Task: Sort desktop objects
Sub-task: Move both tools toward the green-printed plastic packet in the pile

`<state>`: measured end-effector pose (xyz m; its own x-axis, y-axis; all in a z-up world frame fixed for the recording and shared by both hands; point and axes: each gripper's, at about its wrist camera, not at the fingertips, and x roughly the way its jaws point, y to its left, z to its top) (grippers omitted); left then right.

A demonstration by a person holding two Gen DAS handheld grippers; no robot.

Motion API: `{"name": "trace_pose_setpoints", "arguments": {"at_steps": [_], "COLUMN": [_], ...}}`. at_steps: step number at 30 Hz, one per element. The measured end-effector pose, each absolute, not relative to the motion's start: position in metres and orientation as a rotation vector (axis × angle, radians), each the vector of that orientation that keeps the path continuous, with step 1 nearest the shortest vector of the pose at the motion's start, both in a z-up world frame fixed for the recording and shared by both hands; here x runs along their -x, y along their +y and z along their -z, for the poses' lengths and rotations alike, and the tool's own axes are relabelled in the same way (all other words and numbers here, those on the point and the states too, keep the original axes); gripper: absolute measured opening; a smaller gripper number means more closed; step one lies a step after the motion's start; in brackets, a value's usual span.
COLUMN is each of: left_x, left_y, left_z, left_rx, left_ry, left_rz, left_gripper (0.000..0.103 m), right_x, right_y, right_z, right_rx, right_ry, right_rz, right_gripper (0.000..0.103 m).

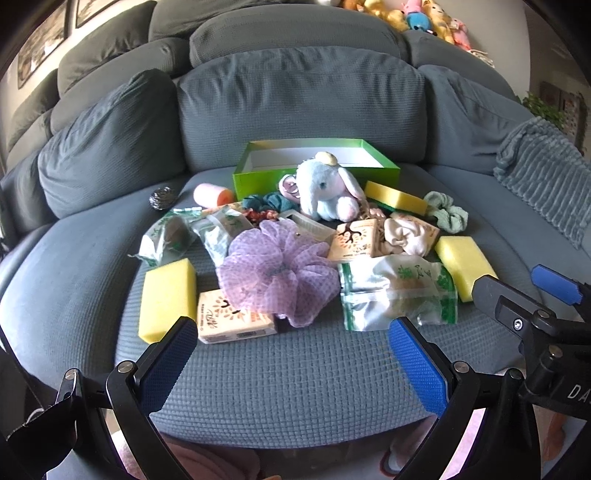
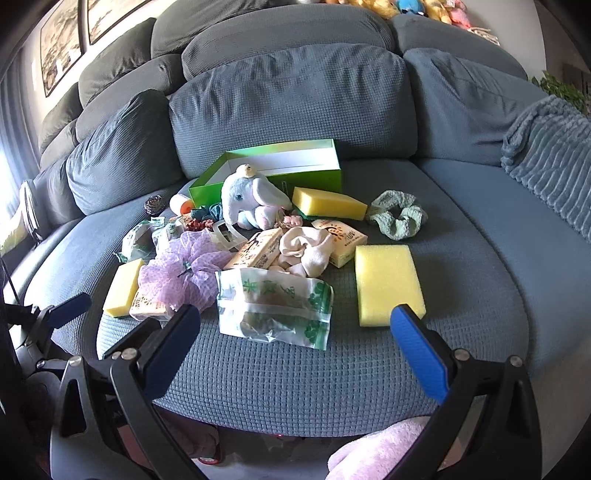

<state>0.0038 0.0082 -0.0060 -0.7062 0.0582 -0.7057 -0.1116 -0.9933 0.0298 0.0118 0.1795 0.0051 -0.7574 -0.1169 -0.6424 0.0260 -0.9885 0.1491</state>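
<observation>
Both my jaws gaped empty; I judged the lilac scrunchie [image 1: 275, 271], well before the green box [image 1: 317, 162], best pinched centrally.

Ahead of your open jaws, a grey-blue waffle-textured sofa [image 1: 295, 373] fills the view, its plump back cushions [image 2: 288, 99] rising beyond. Far beyond and up right you see a row of colourful plush toys [image 1: 424, 16]; up left, dark-framed pictures [image 2: 62, 40]; right, a ribbed grey-blue throw [image 2: 550, 151].
</observation>
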Motion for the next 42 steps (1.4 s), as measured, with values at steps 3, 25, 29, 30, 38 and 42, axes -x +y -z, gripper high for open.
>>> {"name": "trace_pose_setpoints", "arguments": {"at_steps": [3,25,29,30,38,42], "left_x": [-0.002,0.018,0.021,0.022,0.031,0.035], "left_y": [0.01,0.015,0.019,0.02,0.023,0.021], "left_z": [0.009,0.03,0.03,0.031,0.037,0.042], "left_rx": [1.172,1.232,1.223,1.223,1.224,1.222], "left_ry": [0.102,0.087,0.104,0.109,0.114,0.099], "left_rz": [-2.801,-2.684,-2.677,-2.675,-2.637,-2.617], "left_gripper": [0.103,0.097,0.097,0.097,0.087,0.087], "right_x": [-0.011,0.012,0.016,0.017,0.026,0.03], "right_y": [0.182,0.183,0.185,0.186,0.188,0.186], "right_z": [-0.003,0.019,0.022,0.023,0.031,0.035], "right_rx": [-1.072,-1.12,-1.129,-1.132,-1.156,-1.163], "right_ry": [-0.221,-0.29,-0.298,-0.3,-0.322,-0.327], "right_rz": [2.863,2.749,2.744,2.743,2.723,2.705], "right_gripper": [0.103,0.092,0.092,0.092,0.085,0.082]}}
